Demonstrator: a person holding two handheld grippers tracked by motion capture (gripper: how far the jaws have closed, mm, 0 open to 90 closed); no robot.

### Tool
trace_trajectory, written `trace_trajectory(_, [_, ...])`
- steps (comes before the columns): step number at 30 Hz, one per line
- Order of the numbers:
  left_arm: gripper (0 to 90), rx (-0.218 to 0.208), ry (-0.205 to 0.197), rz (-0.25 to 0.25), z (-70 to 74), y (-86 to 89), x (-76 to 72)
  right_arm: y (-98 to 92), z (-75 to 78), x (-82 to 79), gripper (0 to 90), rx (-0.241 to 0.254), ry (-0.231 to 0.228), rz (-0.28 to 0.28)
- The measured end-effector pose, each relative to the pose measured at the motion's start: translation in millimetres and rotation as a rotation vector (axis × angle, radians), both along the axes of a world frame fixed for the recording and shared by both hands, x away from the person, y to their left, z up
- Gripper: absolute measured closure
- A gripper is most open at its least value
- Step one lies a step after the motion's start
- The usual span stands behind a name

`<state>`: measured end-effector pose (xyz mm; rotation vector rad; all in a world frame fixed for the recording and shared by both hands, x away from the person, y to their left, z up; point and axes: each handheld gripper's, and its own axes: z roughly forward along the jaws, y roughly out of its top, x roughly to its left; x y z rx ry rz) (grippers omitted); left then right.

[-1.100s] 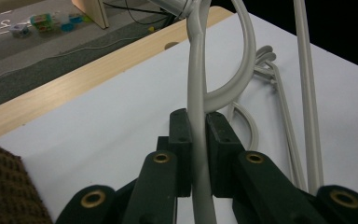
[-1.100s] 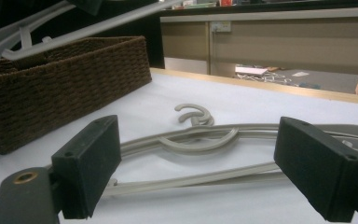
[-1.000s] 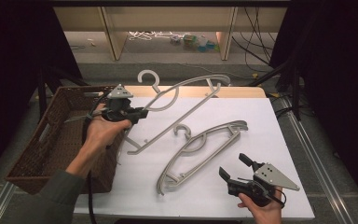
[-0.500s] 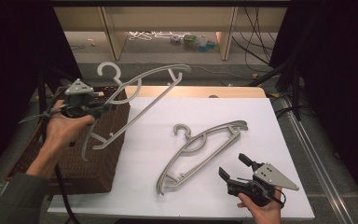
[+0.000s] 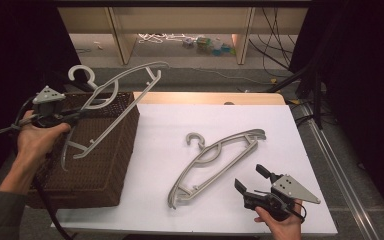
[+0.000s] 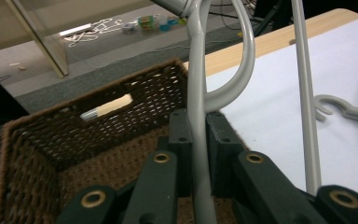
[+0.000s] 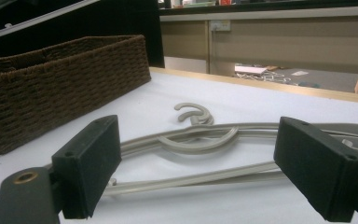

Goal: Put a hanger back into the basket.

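My left gripper (image 5: 80, 114) is shut on a grey plastic hanger (image 5: 140, 69) and holds it tilted in the air over the brown wicker basket (image 5: 105, 165) at the table's left. In the left gripper view the hanger's bar (image 6: 196, 70) is pinched between the jaws of the left gripper (image 6: 196, 140), with the basket (image 6: 135, 88) below. A second grey hanger (image 5: 215, 157) lies flat on the white table (image 5: 280, 130). My right gripper (image 5: 251, 177) rests open at the front edge, just right of that hanger's lower end. In the right gripper view the hanger (image 7: 200, 140) lies beyond the right gripper (image 7: 200, 168).
A bare wooden strip (image 5: 205, 97) runs along the table's far edge. Behind it are shelf uprights (image 5: 122, 35) and loose cables on the floor (image 5: 160, 39). Black stands and cables (image 5: 310, 75) rise at the right. A small pale stick (image 6: 107, 107) pokes through the basket's wall.
My left hand has carried the hanger leftward, from over the table's back left to above the basket. The right gripper and the lying hanger have stayed put.
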<state>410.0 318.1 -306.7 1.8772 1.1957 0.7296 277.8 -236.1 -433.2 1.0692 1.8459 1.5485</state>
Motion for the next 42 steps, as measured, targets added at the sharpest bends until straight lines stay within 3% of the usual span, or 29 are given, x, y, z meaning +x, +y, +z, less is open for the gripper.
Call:
trace_trajectory(13, [82.1, 0.037, -0.002, 0.069, -22.6, 41.9, -6.9, 0.1, -1.2, 0.9, 15.7, 0.008, -0.001, 0.004])
trace_trajectory(16, [82.1, 0.018, -0.004, 0.094, -28.1, 49.7, -8.6, 0.3, -1.2, 1.2, 15.7, 0.010, -0.004, 0.002])
trace_trajectory(30, [82.1, 0.048, -0.012, 0.134, -47.0, 76.0, -16.5, 0.3, -1.3, 1.5, 15.7, 0.012, -0.002, 0.001])
trace_trajectory(42, [82.0, 0.105, -0.017, 0.156, -61.3, 93.5, -23.9, -0.5, -2.1, 2.2, 15.7, 0.005, -0.002, -0.009])
